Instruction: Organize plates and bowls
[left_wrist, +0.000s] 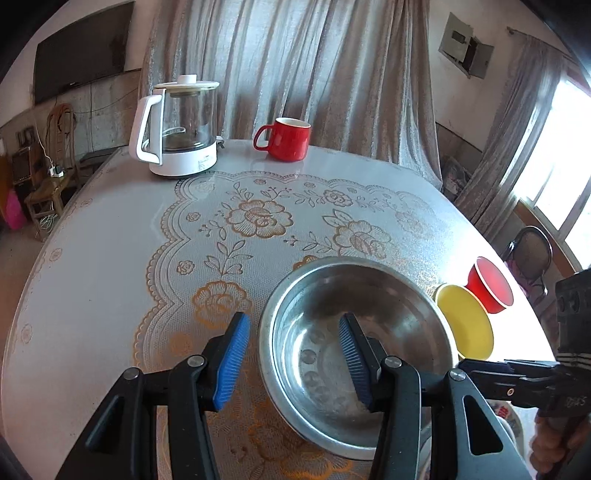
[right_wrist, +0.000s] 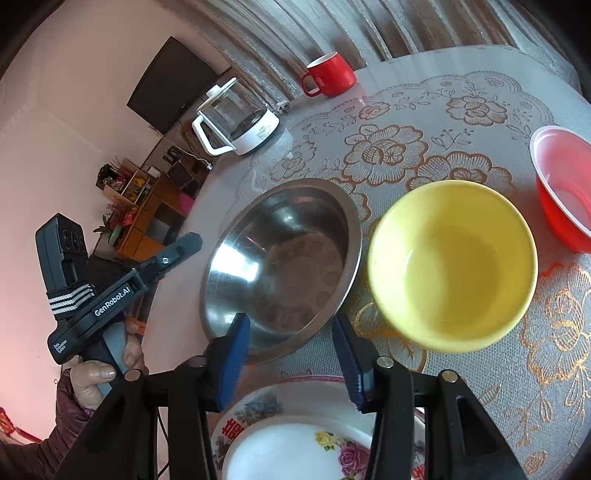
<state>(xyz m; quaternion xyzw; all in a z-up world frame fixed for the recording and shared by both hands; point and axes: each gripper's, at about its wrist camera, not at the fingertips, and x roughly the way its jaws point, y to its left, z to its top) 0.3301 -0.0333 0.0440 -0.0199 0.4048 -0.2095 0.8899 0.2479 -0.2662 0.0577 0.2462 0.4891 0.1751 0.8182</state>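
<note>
Three bowls are set in a row on the bench, all empty: a steel bowl, a yellow bowl just beside it, and a red bowl beyond the yellow one. A flowered plate lies nearer the camera than the steel bowl, nothing seen on it. Far from the steel bowl, a red mug and a glass kettle are stood. The left gripper is held half open astride the steel bowl's rim, pads not seen pressing. The right gripper is likewise half open over the same rim, nothing gripped.
</note>
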